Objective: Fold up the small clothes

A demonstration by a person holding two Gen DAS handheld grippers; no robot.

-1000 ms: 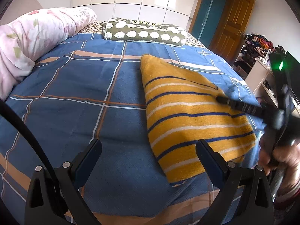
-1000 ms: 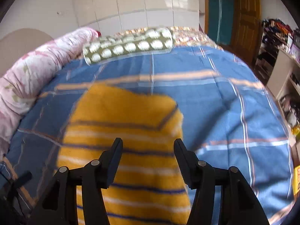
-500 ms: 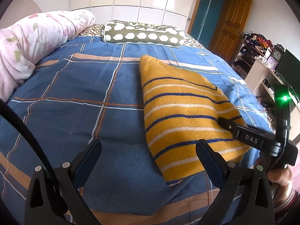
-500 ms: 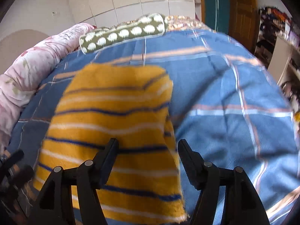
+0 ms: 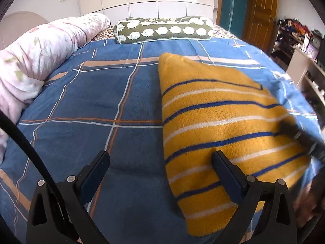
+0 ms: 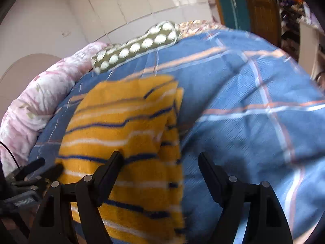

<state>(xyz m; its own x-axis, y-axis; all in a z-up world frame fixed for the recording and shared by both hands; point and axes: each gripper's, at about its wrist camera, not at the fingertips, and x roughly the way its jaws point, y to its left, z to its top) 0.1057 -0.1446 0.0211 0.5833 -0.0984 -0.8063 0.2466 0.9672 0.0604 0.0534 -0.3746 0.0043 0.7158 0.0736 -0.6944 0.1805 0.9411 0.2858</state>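
Yellow fleece with blue and white stripes, your folded garment (image 5: 219, 126) lies flat on the blue plaid bed cover (image 5: 97, 101) in the left wrist view, its near right corner smeared by motion where the right gripper (image 5: 302, 138) crosses it as a dark blur; you cannot tell there how that one stands. Your left gripper (image 5: 160, 166) is spread wide and holds nothing: one finger hangs over bare cover, the other over the garment's near left part, so the cloth's left edge runs between them. Beyond lie a green bolster (image 5: 164, 31) and a rolled pink quilt (image 5: 40, 55). In the right wrist view everything is blurred and tilted, and the garment's (image 6: 126, 134) near edge is cut off behind the frame. Your right gripper (image 6: 160, 162) is also spread wide and empty, its left finger over the stripes, its right finger over the cover (image 6: 254, 138), with the garment's right edge between. Part of the left gripper (image 6: 38, 170) shows dimly at lower left.
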